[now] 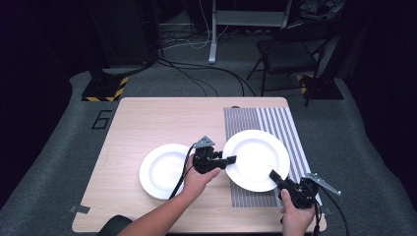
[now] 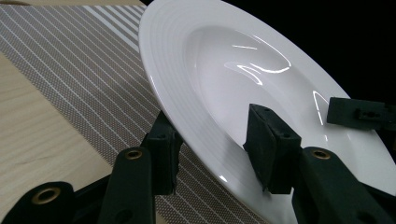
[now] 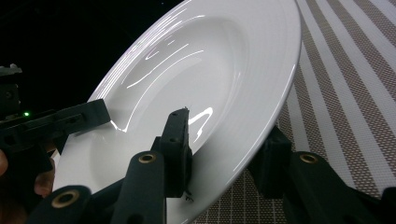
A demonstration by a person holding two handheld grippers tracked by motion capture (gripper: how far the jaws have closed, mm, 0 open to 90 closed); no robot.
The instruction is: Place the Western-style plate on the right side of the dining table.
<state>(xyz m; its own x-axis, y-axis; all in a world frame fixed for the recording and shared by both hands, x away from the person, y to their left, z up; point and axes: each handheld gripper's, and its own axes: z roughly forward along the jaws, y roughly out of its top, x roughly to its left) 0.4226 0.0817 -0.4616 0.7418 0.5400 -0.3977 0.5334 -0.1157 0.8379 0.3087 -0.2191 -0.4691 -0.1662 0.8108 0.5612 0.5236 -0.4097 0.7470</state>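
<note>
High view: both grippers [image 1: 230, 160] [image 1: 274, 175] grip a white plate [image 1: 255, 157] over the striped placemat [image 1: 290, 128] — a second plate [image 1: 164, 169] lies left. Left gripper view: jaws straddle the rim [image 2: 187, 126]. Right gripper view — jaws clamp the rim [image 3: 261, 135].

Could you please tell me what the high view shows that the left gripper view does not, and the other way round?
High view alone: a second white plate lying flat on the bare wooden table, the person's forearms, a chair and cables on the floor beyond.

Left gripper view alone: up close, the left gripper has one jaw under the rim and one over it, and the weave of the striped placemat is clear.

Both: the larger white plate above the placemat, gripped at opposite edges by the left gripper and the right gripper.
</note>
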